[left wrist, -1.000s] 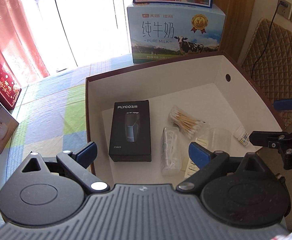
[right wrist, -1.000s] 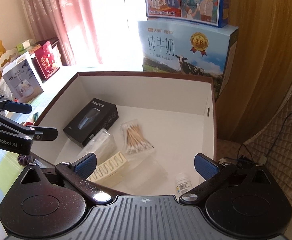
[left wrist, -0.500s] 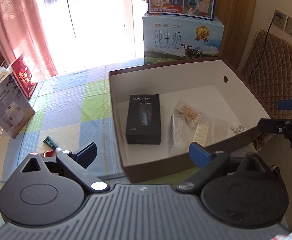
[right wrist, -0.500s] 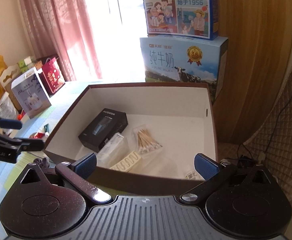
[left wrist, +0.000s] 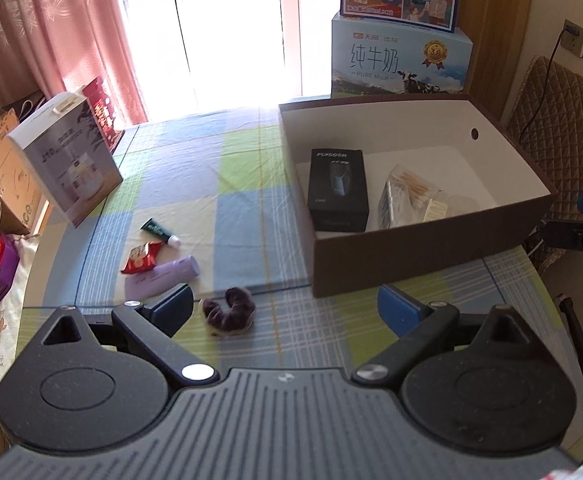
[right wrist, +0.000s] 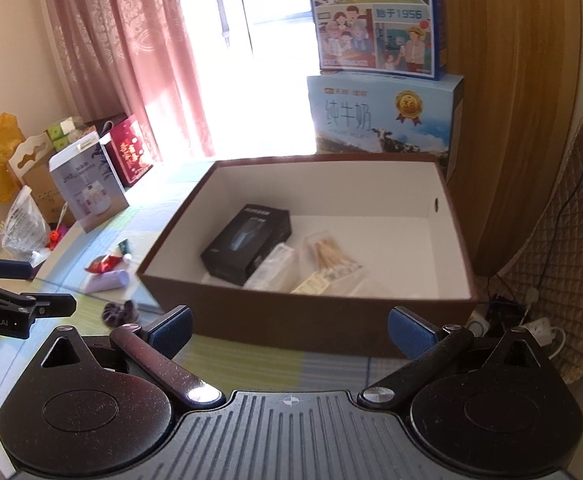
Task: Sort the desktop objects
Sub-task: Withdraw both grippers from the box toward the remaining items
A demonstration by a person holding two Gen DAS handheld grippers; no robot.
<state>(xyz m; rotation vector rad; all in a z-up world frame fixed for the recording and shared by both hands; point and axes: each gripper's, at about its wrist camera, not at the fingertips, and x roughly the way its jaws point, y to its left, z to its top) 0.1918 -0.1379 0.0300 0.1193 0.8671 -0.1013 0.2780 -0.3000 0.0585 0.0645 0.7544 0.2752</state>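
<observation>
Both wrist cams now sit farther back and higher than 0.5 s ago: in the left view the brown box (left wrist: 431, 256) has shifted right and shrunk, exposing more of the checked tablecloth (left wrist: 227, 184) and the loose items that were mostly out of frame a second ago.

Left gripper (left wrist: 285, 310): jaws spread wide, nothing between the pads, hovering above the cloth. Right gripper (right wrist: 289, 326): also spread wide, empty, in front of the box's near wall. The right gripper's fingers show at the right edge of the left view; the left's show at the left edge of the right view.

Box contents, unchanged from earlier frames:
- black shaver box (left wrist: 337, 188), lying flat at the left side
- clear packet (right wrist: 271, 268) just right of it
- bag of cotton swabs (left wrist: 411, 190) next to that
- cream blister strip (left wrist: 435, 210) toward the near wall
- more clear plastic further right, hard to make out, possibly a cup; near wall hides it

Still on the cloth, left of the box:
- purple scrunchie (left wrist: 229, 312), closest to the left gripper's pads
- lilac tube (left wrist: 161, 278)
- red snack wrapper (left wrist: 141, 258) touching the tube
- small green tube (left wrist: 159, 232) beyond them

Milk cartons (left wrist: 401, 60) stacked behind the box.
</observation>
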